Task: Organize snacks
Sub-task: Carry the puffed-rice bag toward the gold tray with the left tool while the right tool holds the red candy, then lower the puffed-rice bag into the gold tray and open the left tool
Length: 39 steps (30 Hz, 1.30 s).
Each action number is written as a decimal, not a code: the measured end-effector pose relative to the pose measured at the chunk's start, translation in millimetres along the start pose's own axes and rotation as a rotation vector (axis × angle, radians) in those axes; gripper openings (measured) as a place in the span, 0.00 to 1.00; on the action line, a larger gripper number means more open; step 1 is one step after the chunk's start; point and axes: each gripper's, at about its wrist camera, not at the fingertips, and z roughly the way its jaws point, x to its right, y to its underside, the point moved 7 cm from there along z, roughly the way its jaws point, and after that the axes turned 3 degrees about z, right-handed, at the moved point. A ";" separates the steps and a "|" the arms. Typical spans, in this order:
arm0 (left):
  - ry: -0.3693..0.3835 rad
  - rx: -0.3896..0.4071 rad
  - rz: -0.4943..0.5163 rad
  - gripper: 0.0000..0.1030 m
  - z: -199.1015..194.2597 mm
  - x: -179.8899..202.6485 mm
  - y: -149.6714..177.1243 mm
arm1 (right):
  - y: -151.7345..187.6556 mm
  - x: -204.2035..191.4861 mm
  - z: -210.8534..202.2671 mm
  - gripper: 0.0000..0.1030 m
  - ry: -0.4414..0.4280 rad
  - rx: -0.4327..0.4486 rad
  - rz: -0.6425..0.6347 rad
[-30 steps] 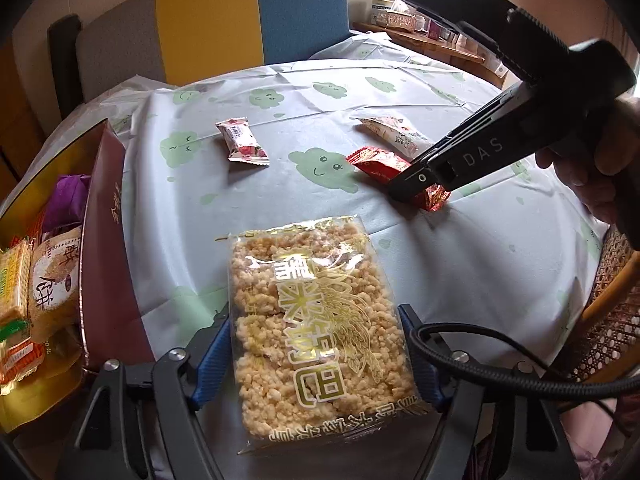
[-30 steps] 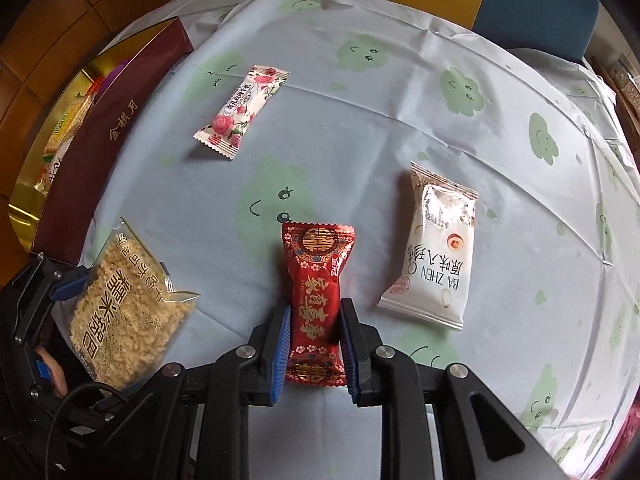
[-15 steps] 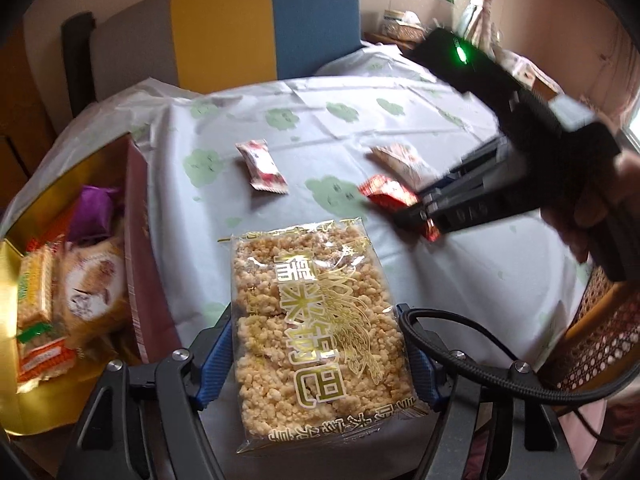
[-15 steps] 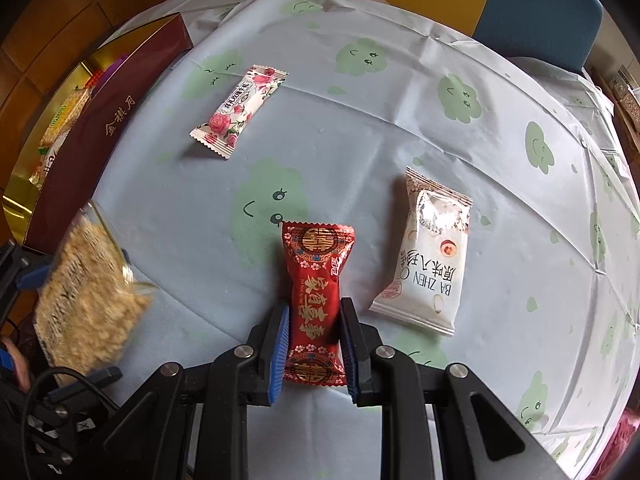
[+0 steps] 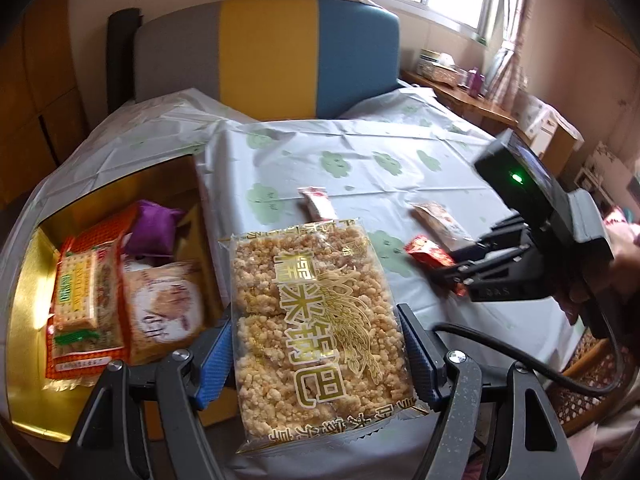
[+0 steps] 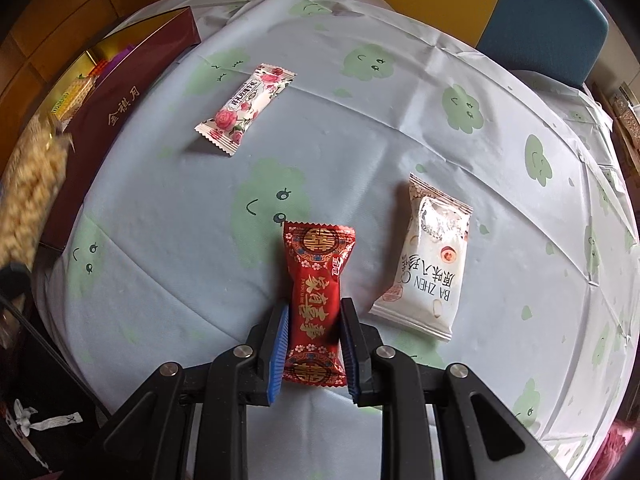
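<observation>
Both hands are loaded here. The left gripper (image 5: 316, 354) has its jaws clenched on the sides of the rice cracker bag (image 5: 316, 320), gripped low on the pack so most of it sticks out forward, held in the air just right of the box (image 5: 28, 320). Makes sense, since that gold-lined box with the maroon wall is clearly where stuff is being collected: it already has a biscuit pack (image 5: 86, 300), a tan pack (image 5: 162, 314) and a purple pouch (image 5: 154, 226) lying in it. I'd guess the bag goes in there next, probably flat on top since it's wide. The right gripper (image 6: 314, 344) has its jaws pinched on the red candy (image 6: 318, 300) across its narrow waist, which is the easy place to grab a pillow wrapper; can't tell if it's lifted off the counter (image 6: 160, 280) yet. Two snacks are left loose on the counter: the rose pack (image 6: 246, 110) nearer the box and the white pack (image 6: 430, 260) just right of the red one.
</observation>
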 end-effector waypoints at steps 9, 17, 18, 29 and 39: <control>-0.052 0.028 -0.132 0.72 -12.9 -49.9 -1.0 | -0.6 -0.9 0.0 0.23 0.015 0.007 -0.018; -0.155 0.053 -0.261 0.72 -34.5 -113.4 7.2 | -0.6 -3.0 0.4 0.23 0.033 0.013 -0.040; -0.171 0.047 -0.272 0.72 -35.0 -120.2 10.7 | -0.6 -3.1 0.4 0.23 0.034 0.013 -0.041; -0.280 -0.056 -0.456 0.73 -25.8 -179.1 71.1 | -0.7 -3.8 -0.3 0.23 0.039 0.015 -0.044; -0.365 -0.017 -0.437 0.71 -37.1 -188.1 66.7 | -1.0 -3.3 -1.2 0.23 0.050 0.018 -0.049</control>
